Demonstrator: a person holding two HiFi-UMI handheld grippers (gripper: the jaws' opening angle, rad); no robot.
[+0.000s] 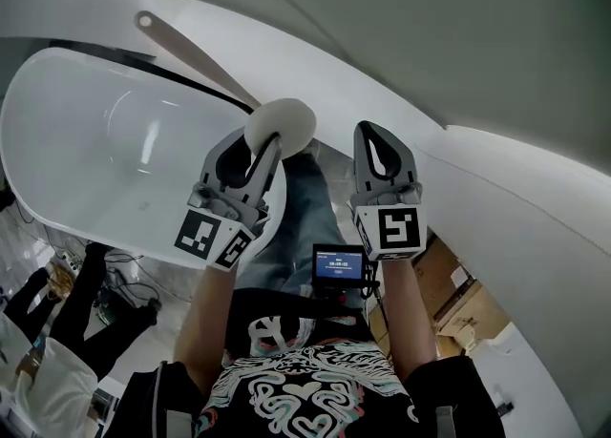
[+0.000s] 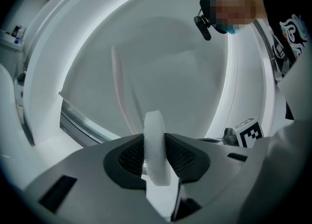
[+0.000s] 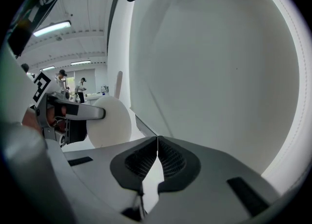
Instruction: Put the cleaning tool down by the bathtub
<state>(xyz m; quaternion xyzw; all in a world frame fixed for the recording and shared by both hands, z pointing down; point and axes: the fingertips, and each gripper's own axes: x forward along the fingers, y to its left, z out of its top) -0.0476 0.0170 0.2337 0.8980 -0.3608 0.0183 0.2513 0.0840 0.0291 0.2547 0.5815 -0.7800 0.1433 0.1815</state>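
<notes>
As left tongs [image 1: 260, 154] clamp the tool [image 1: 281, 126], bathtub [image 1: 57, 83] gapes.

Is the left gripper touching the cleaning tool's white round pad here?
Touching. The left gripper view shows the left gripper with its jaws pressed against both faces of the white round pad, with no gap on either side.

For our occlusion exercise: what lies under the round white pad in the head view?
Under the pad, jeans and the bathtub's edge show; anything directly beneath is covered.
</notes>
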